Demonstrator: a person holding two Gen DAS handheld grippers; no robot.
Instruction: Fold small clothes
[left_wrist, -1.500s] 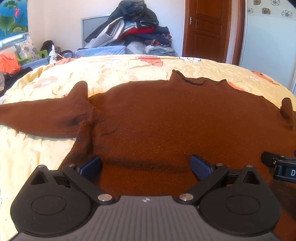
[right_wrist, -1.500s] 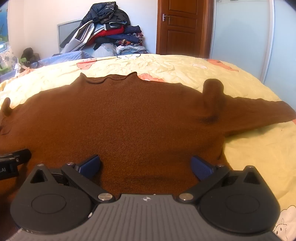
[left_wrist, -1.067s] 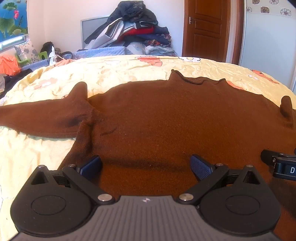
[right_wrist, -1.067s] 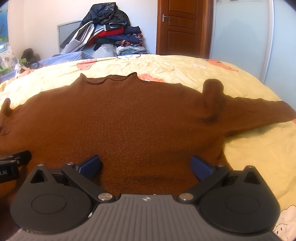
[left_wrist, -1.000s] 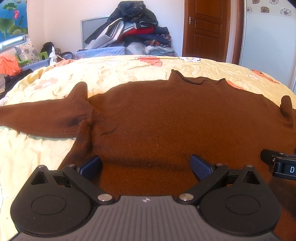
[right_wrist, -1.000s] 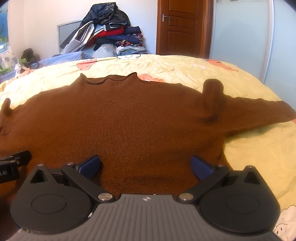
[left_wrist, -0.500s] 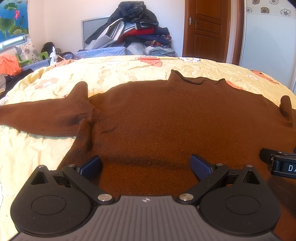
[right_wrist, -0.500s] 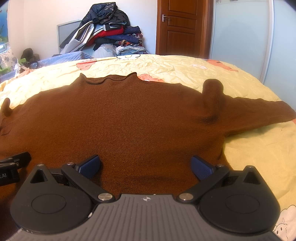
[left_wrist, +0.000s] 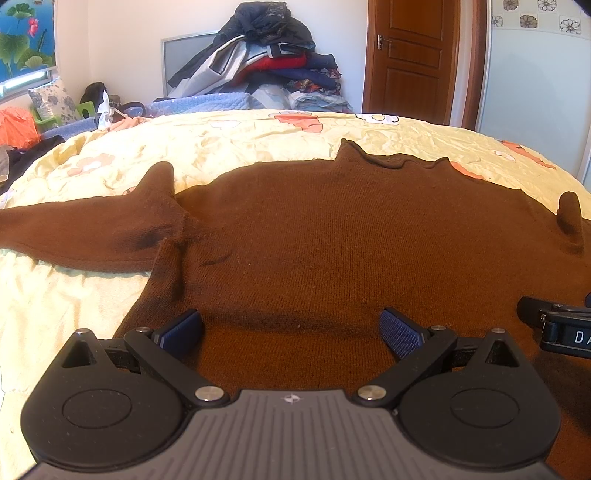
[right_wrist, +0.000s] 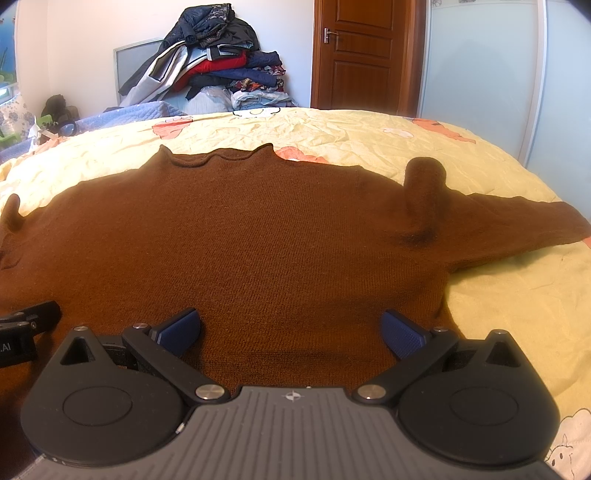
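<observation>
A brown sweater (left_wrist: 332, 236) is spread flat on the yellow bedspread (left_wrist: 229, 140), neckline turned away, both sleeves stretched out sideways. The left gripper (left_wrist: 291, 326) is held over the hem near the left side, the right gripper (right_wrist: 290, 326) over the hem near the right side. The fingers of both are spread wide, with nothing grasped.

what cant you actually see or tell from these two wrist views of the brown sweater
- Bottom hem of the brown sweater: hidden in both views behind the left gripper and right gripper.
- Left sleeve cuff: cut off by the left view's edge.
- Right sleeve cuff: lost at the right view's rim.
- Whether either open gripper touches the fabric: cannot tell.
- The person's hands: out of view.
</observation>
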